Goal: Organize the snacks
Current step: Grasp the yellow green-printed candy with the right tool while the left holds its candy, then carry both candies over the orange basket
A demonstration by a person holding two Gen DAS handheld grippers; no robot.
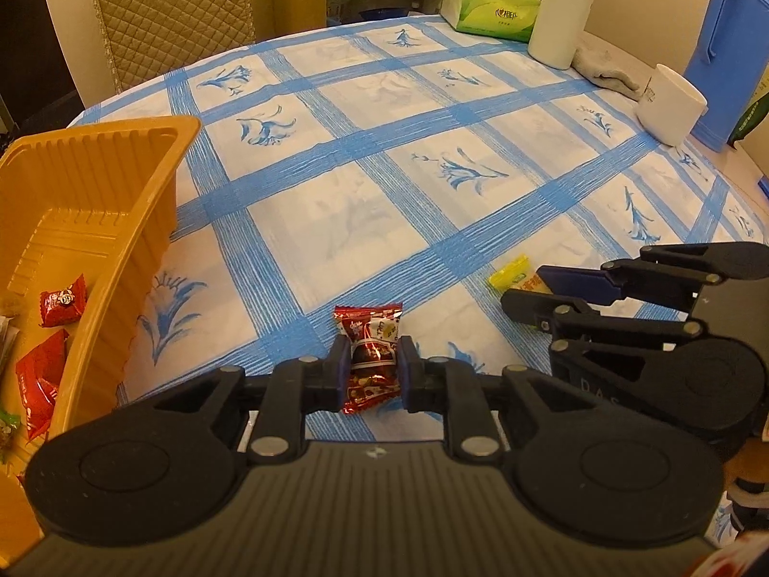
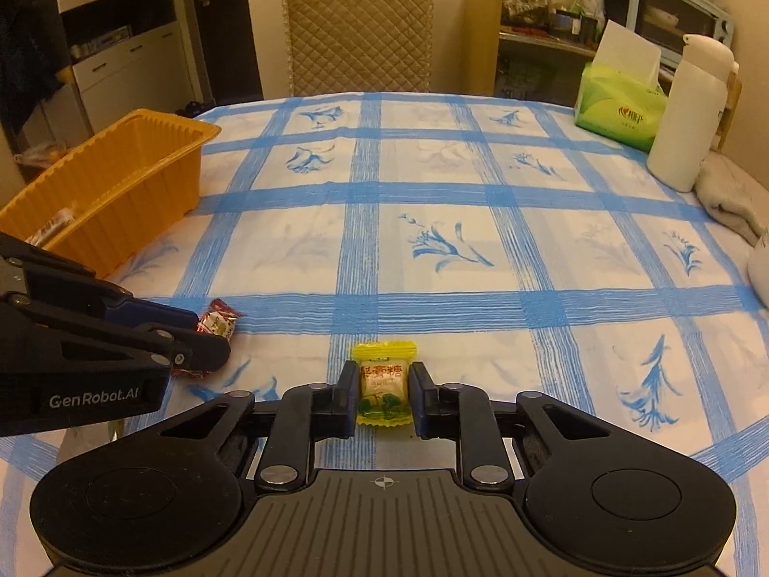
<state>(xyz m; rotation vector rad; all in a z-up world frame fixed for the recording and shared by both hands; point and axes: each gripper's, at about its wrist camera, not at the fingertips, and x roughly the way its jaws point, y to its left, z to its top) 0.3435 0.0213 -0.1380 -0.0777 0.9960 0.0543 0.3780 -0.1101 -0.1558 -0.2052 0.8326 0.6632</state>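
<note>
- Left tongs [image 1: 372, 368]: matte black plastic, two round discs flanking a ribbed grey plate with a small crosshair mark.
- Silver rivets pin its black linkage bars; the fingertips carry dark blue pads.
- Right tongs [image 2: 384, 387]: the same black build, twin discs, ribbed plate, crosshair mark, silver rivets, blue pads.
- Seen from the side, the left body bears white "GenRobot.AI" lettering.

"GenRobot.AI" on left gripper [image 2: 211, 336]

2 candies on cloth: 1 red candy [image 1: 370, 360]; 1 yellow candy [image 2: 383, 384]; 1 orange tray [image 1: 96, 202].
</note>
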